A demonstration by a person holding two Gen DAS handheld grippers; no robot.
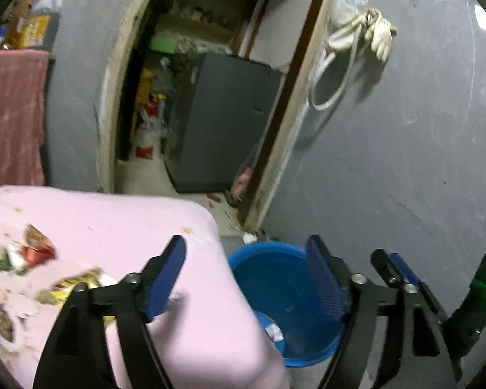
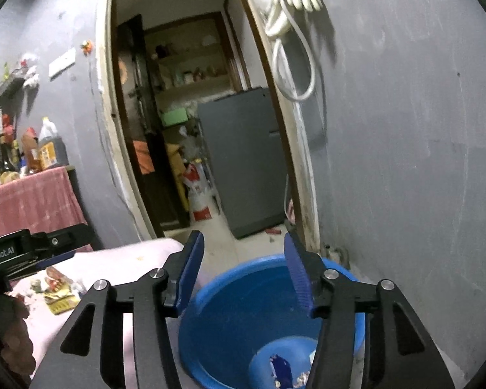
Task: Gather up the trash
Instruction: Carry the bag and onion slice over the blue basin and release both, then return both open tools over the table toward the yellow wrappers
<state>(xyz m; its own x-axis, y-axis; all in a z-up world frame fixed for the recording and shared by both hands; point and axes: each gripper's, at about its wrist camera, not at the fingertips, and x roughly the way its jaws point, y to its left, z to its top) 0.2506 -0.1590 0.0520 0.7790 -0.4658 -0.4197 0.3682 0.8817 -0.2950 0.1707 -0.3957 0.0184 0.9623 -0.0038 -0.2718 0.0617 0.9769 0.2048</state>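
My left gripper (image 1: 246, 259) hangs open with nothing between its blue pads, over the corner of a pink-covered surface (image 1: 129, 220) and the rim of a blue bucket (image 1: 269, 278). Crumpled wrappers (image 1: 35, 249) and a yellow packet (image 1: 77, 285) lie on the pink cover to its left. My right gripper (image 2: 243, 246) is open and empty above the blue bucket (image 2: 243, 308). Scraps of trash (image 2: 280, 368) lie in the bucket's bottom. More wrappers (image 2: 58, 291) lie on the pink cover (image 2: 139, 253). The right gripper (image 1: 437, 259) also shows at the lower right in the left wrist view.
Behind the bucket is an open doorway with a grey fridge (image 2: 243, 162) inside. White gloves and a hose (image 2: 295, 3) hang on the grey wall at the right. A table with a red cloth (image 2: 32, 201) and bottles stands at the left. A hand (image 2: 6, 324) is at lower left.
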